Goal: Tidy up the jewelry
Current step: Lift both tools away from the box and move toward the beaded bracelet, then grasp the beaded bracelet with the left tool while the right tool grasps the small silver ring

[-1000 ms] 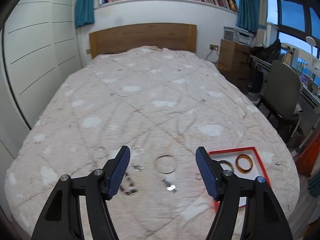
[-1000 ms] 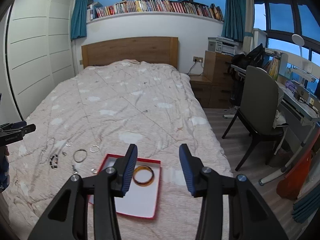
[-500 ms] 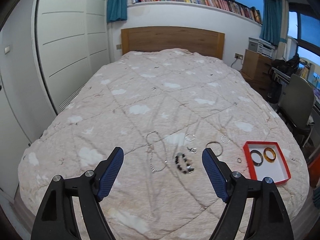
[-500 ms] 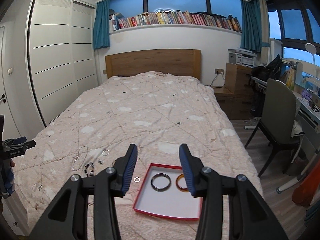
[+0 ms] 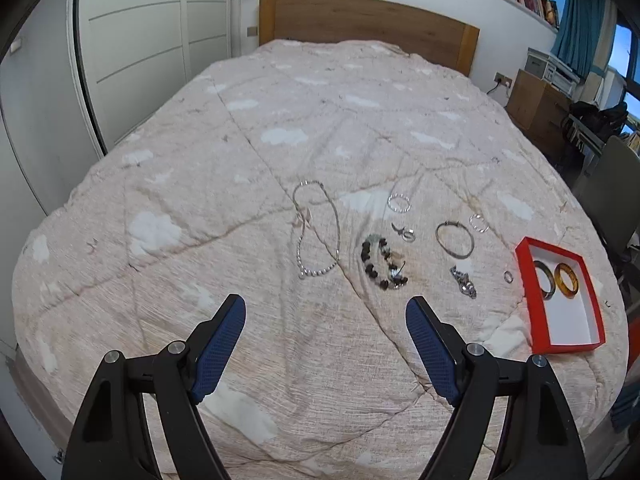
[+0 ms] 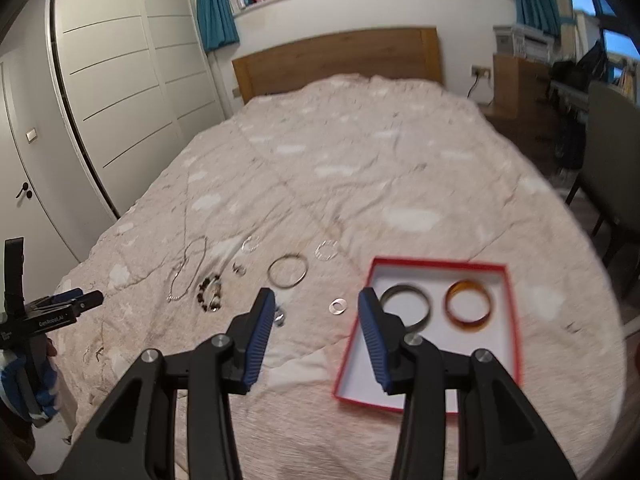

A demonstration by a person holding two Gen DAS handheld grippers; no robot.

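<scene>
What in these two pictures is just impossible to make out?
- Small silver pieces on the quilt, left view: too small to say whether they are earrings, charms or clasps.
- Same pieces, right view: partly hidden behind the right gripper.
- Bangles in the red box, right view: motion blur hides any pattern.
- Person holding the left gripper, right view: cut off by the left edge.

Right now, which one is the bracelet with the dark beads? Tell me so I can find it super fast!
Start at the red box on the quilt near the foot of the bed, then look away from it past the big plain metal bangle. The beaded bracelet lies between that bangle and the long pearl necklace. It is the only ring made of chunky dark and pale beads.
</scene>
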